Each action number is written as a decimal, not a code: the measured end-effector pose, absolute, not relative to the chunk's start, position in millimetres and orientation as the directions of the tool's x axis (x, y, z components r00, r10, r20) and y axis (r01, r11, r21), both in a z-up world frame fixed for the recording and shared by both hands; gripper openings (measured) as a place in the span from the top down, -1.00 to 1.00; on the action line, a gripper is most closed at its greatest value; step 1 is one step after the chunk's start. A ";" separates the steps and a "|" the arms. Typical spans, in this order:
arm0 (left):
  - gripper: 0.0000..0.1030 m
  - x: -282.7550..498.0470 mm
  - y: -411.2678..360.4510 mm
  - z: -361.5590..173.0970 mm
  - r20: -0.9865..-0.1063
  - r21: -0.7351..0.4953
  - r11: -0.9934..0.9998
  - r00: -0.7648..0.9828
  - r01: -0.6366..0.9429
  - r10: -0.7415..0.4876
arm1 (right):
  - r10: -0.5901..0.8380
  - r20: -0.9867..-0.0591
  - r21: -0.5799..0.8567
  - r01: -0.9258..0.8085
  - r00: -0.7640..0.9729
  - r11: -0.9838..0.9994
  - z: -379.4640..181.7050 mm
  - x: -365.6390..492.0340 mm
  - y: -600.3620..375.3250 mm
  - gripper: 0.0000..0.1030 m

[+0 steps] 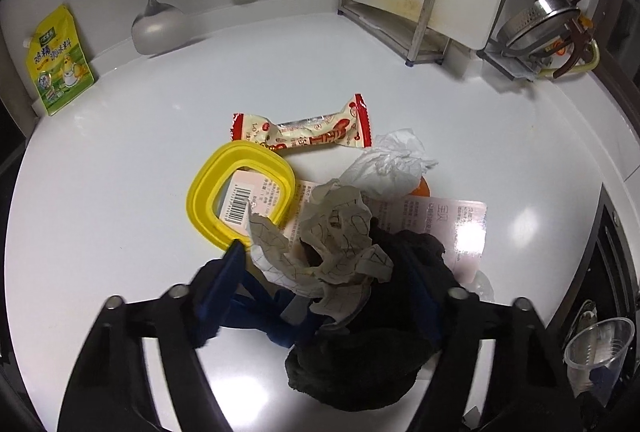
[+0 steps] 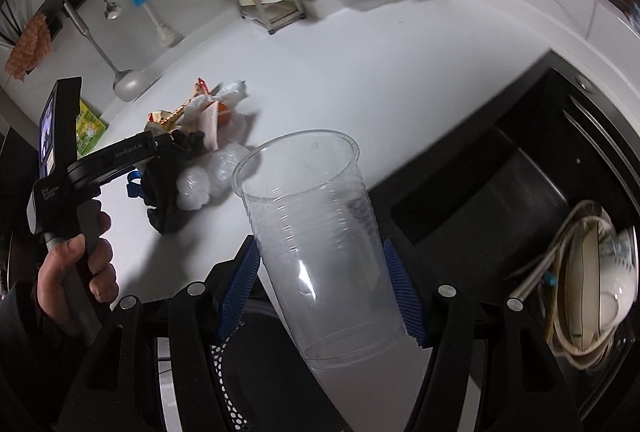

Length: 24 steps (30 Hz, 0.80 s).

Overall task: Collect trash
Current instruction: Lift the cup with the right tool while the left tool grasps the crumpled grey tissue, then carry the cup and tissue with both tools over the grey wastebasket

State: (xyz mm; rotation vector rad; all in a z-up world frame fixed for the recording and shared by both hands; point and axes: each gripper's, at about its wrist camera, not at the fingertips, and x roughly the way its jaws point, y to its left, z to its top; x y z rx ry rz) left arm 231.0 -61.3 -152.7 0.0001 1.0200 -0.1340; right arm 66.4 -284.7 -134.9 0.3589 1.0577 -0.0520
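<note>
While hanging over the white surface (image 1: 120,192), straddles with the left tool (image 1: 320,252) a crumpled checked paper (image 1: 340,232) and a black cloth (image 1: 360,364); cannot tell whether its pads press on them. Just beyond, in one heap mid-surface: yellow ring lid (image 1: 200,200) lying on a pink printed sheet (image 1: 460,220), red-ended snack wrapper (image 1: 316,130), white tissue wad (image 1: 392,164). Clamps with the right tool (image 2: 320,288) a clear plastic cup (image 2: 316,232), tilted, mouth upward, blue pads (image 2: 240,284) against both its sides, beside a dark recess (image 2: 500,172).
</note>
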 end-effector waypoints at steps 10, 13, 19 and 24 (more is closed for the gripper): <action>0.41 224.0 -58.9 -140.4 -0.833 -0.094 0.982 0.526 0.164 -0.168 | 0.130 -0.851 0.281 0.232 0.509 0.932 -129.1 47.3 -286.6 -0.20; 0.42 219.7 -51.7 -127.4 -0.819 -0.100 0.981 0.547 0.166 -0.176 | 0.133 -0.847 0.284 0.228 0.514 0.931 -126.9 41.0 -283.4 -0.20; 0.42 197.8 -35.4 -92.9 -0.783 -0.098 0.978 0.593 0.182 -0.189 | 0.143 -0.835 0.300 0.222 0.531 0.928 -118.3 24.8 -277.0 -0.20; 0.42 157.1 -21.3 -69.8 -0.767 -0.077 0.975 0.612 0.209 -0.192 | 0.145 -0.832 0.292 0.200 0.536 0.935 -112.5 6.7 -266.8 -0.20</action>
